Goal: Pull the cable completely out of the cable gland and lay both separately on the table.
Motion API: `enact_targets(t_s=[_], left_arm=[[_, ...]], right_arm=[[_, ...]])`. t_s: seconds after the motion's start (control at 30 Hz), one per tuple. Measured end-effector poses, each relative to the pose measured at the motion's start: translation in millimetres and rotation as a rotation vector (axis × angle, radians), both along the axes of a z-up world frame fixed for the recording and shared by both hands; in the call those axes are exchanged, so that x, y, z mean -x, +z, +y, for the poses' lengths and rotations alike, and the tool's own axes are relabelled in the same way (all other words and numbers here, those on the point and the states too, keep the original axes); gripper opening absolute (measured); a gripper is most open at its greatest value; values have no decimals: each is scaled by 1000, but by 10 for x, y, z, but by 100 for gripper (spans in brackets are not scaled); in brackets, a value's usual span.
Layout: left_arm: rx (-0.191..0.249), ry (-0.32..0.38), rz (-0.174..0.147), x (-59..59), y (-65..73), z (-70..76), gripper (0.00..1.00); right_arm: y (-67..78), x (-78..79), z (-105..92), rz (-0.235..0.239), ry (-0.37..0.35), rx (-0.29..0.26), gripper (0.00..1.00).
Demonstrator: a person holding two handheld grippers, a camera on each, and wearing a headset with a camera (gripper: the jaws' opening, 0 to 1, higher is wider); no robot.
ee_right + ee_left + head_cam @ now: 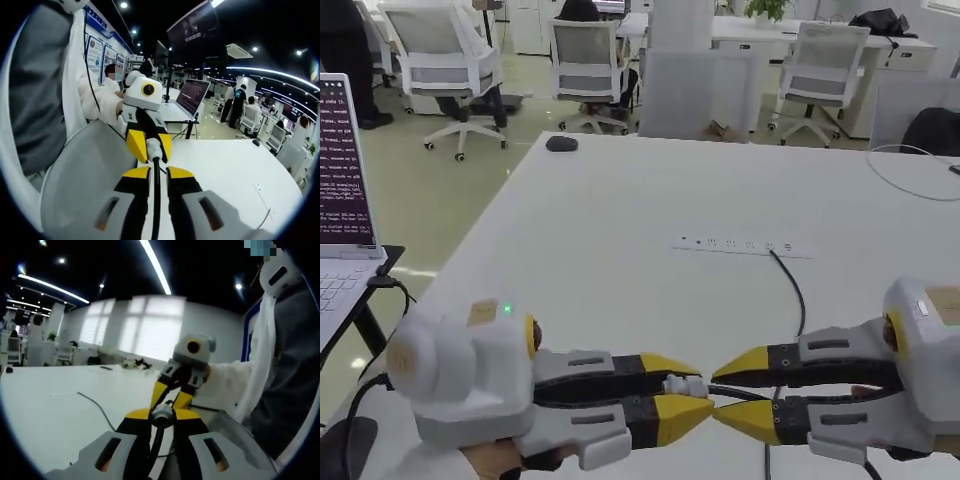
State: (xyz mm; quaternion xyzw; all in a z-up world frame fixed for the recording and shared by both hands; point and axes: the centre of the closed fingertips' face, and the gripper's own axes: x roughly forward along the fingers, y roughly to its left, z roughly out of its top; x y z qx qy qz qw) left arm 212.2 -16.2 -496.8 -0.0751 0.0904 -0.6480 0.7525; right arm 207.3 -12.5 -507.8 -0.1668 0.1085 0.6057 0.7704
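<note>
The cable gland, one pale piece, sat clamped between the yellow jaws of the left gripper, over the near part of the white table. One black cable was threaded through it. We saw it leave the gland and run straight into the right gripper, whose jaws were pinched narrowly on it. The two grippers met tip to tip, just apart, with a short bit of cable between them. In the left gripper view a dark length also ran back between that gripper's own jaws.

To our left stood one open laptop. Farther out on the table lay one white power strip, with a black cord curving from it toward us. We could not tell whether the cord was the same cable. Beyond the strip lay one dark mouse, and past the table's far edge stood three white office chairs.
</note>
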Motion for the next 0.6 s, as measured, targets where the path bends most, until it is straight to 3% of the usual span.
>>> enact_targets(t_s=[0.07, 0.23, 0.37, 0.6], left_arm=[[2, 11, 3, 16, -2, -27, 17], [-3, 27, 0, 80, -2, -112, 17], [-6, 42, 3, 90, -3, -172, 17], [41, 111, 20, 83, 52, -299, 17]], right_arm=[[2, 28, -27, -1, 11, -13, 3], [-11, 84, -122, 4, 33, -21, 3], [-8, 104, -194, -24, 51, -28, 2], [52, 73, -296, -36, 58, -53, 2]])
